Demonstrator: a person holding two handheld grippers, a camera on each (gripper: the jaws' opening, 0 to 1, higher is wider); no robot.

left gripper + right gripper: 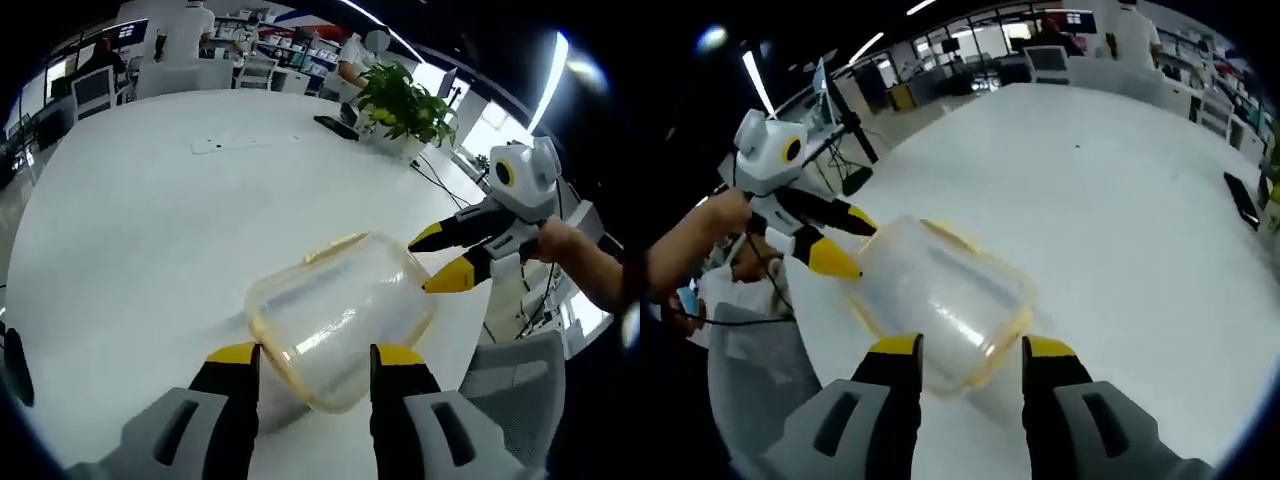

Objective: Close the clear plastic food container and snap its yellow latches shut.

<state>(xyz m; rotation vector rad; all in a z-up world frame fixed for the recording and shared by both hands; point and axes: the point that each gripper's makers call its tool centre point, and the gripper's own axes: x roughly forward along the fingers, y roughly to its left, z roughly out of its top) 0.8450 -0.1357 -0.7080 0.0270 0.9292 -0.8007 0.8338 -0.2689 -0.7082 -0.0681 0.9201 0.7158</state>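
Both tongs are spread: the left tongs (pixel 315 358) straddle one end of the clear container (pixel 340 315) with yellow latches, and the right tongs (pixel 970 347) straddle the opposite end. Whether either touches it, I cannot tell. It sits tilted on the white tabletop (pixel 150 220) near its edge.

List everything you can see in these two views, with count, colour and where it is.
Clear plastic food container with yellow latches: one, see-through with yellow trim, on the table near its edge, between the two grippers.
Round white table: one, white, under the container.
Green potted plant: one, green, far side of the table.
Flat black object: one, black, beside the plant.
Grey chair: one, grey, at the table edge.
Left hand-held gripper: one, grey with yellow tips, open astride the container.
Right hand-held gripper: one, same colours, open at the opposite end.
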